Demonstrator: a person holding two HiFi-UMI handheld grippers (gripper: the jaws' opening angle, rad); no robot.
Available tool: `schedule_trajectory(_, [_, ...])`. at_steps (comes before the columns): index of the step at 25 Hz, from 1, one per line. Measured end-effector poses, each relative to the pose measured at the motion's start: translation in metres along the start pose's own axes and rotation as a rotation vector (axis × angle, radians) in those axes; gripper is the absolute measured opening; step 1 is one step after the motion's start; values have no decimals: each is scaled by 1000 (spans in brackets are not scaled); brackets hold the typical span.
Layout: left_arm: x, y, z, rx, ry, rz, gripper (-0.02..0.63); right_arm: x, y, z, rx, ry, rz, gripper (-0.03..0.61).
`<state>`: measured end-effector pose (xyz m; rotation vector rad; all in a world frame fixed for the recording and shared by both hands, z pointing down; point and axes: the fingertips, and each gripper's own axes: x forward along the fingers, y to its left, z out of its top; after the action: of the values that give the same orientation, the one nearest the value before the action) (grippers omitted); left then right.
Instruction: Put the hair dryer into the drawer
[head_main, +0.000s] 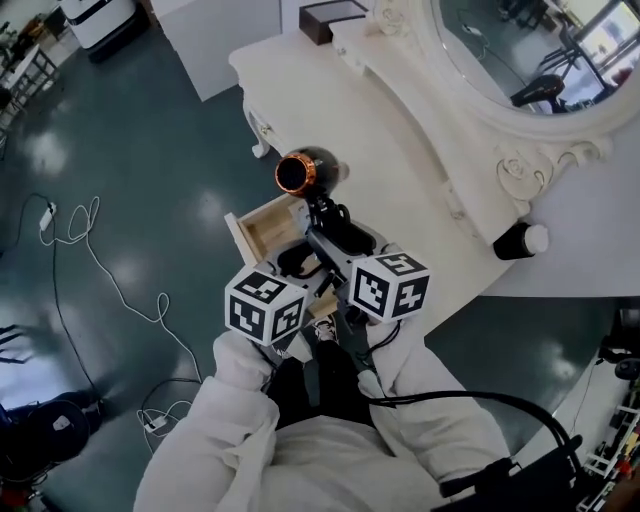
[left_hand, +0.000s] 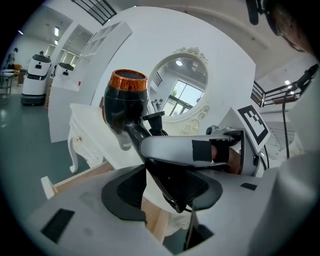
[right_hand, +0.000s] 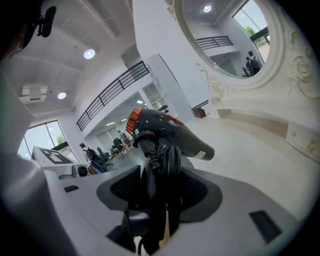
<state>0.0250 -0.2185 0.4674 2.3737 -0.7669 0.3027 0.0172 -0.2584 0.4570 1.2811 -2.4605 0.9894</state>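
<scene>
right gripper (right_hand: 160, 186): clenched on the handle (right_hand: 149, 150) of the hair dryer (right_hand: 167, 127); the handle and the coiled cord (right_hand: 172, 161) are pressed btw. both dark pads.
left gripper (left_hand: 165, 194): released, jaws held wide apart; nothing is clamped. One grey jaw of the right gripper is seen across it, just in front, w/ pale wood below.
marker cubes (head_main: 265, 305): one is carried on each gripper; they are seen side by side in head view, near to each other.
sleeves (head_main: 240, 420): white, seen behind both grippers.
hair dryer pos.: it is held in the air by the handle only, body black w/ an orange ring at one end, the ring turned up toward the head camera. In head view the body is seen at the front edge of the dressing table (head_main: 400, 150), just above and beside the drawer (head_main: 262, 225); it is not yet laid in.
drawer: pulled open, inside of pale wood.
dressing table: white; a big oval mirror (head_main: 520, 50) w/ carved frame is mounted on it.
other items on table: a black jar (head_main: 520, 241) w/ white cap at the R side; a dark box (head_main: 330, 18) at the far end.
floor (head_main: 150, 130): dark and shiny; thin cables (head_main: 100, 270) are spread on it at the L.
</scene>
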Motion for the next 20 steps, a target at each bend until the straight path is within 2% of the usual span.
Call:
schedule_trajectory(6, [-51,21,-14,-66,-34,74,183,25,52,-22,-40,76,67,285])
schedule_trajectory(10, [-72,31,-33,-118,-45,100,184,36,72,-45,-56,133,87,285])
schedule_trajectory(15, [-80,37,-57,-180,-31,108,183,43,78,-71,-55,198,81,285])
schedule_trajectory(20, [-70,33,-75,-219,-1,79,184,40,64,-89,-41,236,38,285])
